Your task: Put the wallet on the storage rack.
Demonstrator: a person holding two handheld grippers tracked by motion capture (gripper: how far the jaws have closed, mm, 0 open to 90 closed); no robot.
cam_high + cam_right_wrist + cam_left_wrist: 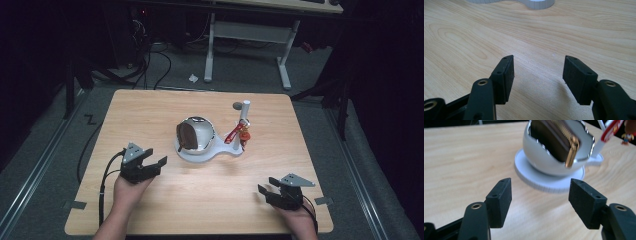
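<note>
Your left gripper (150, 162) sits at lower left of the high view, jaws spread wide with nothing between them, nose aimed up and right at the white stand (200, 152). In the left gripper view the two black pads (501, 201) frame bare wood, and the stand's round base fills the upper middle of that frame. My read: you're lining up to reach the brown pouch (187, 136) tucked in the shiny bowl (202, 131) at the centre of the table (150, 110). To do it well, keep the jaws as wide as they are, come in level with the bowl's open mouth, and bracket the pouch across its thin edge, not along the zip. Watch that gold zip pull (572, 151); it hangs at the rim and could snag a pad.

Now the materials. The pouch looks soft, matte brown, with brass-coloured zip teeth. The bowl is rounded, mirror-bright inside, white outside, likely slippery. Its base is a flat white disc with a ribbed edge, running right into a smaller lobe that carries an upright white post (245, 114) with a red tag (234, 134) hanging off it.

Over at lower right, your right gripper (272, 192) rests well apart from the stand, jaws open and empty above pale, smooth wood grain.
</note>
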